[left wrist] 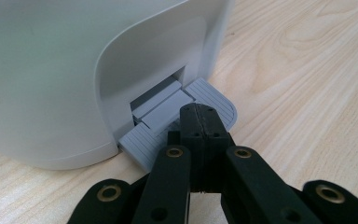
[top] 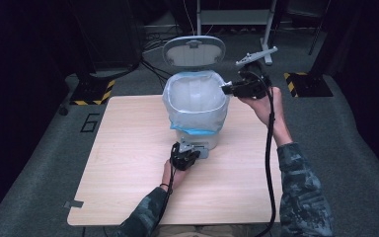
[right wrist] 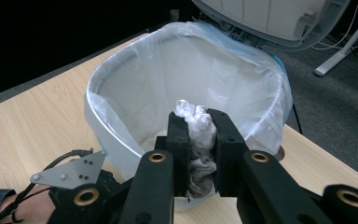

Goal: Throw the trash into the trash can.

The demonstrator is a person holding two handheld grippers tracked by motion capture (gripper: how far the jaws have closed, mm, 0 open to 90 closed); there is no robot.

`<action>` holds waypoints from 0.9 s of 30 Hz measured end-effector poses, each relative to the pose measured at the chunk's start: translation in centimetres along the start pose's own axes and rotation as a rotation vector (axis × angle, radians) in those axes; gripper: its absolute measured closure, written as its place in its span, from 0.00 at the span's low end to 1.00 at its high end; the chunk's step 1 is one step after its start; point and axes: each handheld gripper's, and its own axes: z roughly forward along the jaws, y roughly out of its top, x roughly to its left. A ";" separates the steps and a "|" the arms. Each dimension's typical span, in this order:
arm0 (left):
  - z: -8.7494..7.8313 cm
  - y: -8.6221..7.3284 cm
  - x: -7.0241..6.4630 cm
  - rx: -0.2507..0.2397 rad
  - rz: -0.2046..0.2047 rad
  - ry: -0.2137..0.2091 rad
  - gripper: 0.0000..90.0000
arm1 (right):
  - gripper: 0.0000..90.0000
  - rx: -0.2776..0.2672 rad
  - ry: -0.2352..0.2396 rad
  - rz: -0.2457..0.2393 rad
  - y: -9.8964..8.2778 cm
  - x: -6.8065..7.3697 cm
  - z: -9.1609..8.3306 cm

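Observation:
A small white pedal bin (top: 196, 132) stands mid-table with its lid (top: 194, 51) raised and a clear bag liner (right wrist: 182, 70) folded over its rim. My left gripper (left wrist: 199, 122) is shut, and its tips press down on the grey foot pedal (left wrist: 144, 140) at the bin's base. In the high view the left gripper (top: 184, 154) sits just in front of the bin. My right gripper (right wrist: 198, 126) is shut on a crumpled white paper wad (right wrist: 196, 122), held at the bin's open rim. In the high view the right gripper (top: 228, 88) sits at the bin's right edge.
The light wooden table (top: 128, 163) has open surface to the left, right and front of the bin. Black stand bases with hazard stripes (top: 93, 91) and cables lie on the grey floor behind the table. A white frame leg (top: 265, 29) stands at the back.

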 end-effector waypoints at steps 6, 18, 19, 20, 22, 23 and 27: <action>0.0 0.0 0.0 0.000 -0.005 -0.001 1.00 | 0.89 0.023 -0.003 -0.014 0.9 0.2 0.9; 0.0 0.0 0.0 0.004 -0.002 -0.003 1.00 | 0.89 0.062 -0.016 -0.037 2.4 0.4 2.6; 0.0 0.0 0.0 0.004 -0.002 -0.003 1.00 | 0.89 0.062 -0.016 -0.037 2.4 0.4 2.6; 0.0 0.0 0.0 0.004 -0.002 -0.003 1.00 | 0.89 0.077 -0.012 -0.028 2.6 0.5 2.9; 0.0 0.0 0.1 0.004 -0.004 -0.003 1.00 | 0.89 0.079 -0.010 -0.031 2.8 0.5 3.1; 0.0 0.0 0.1 0.004 -0.005 -0.004 1.00 | 0.89 0.089 -0.010 -0.041 3.1 0.5 3.4; -0.1 0.0 0.1 0.007 -0.004 -0.005 1.00 | 0.89 0.107 -0.013 -0.038 3.4 0.9 4.0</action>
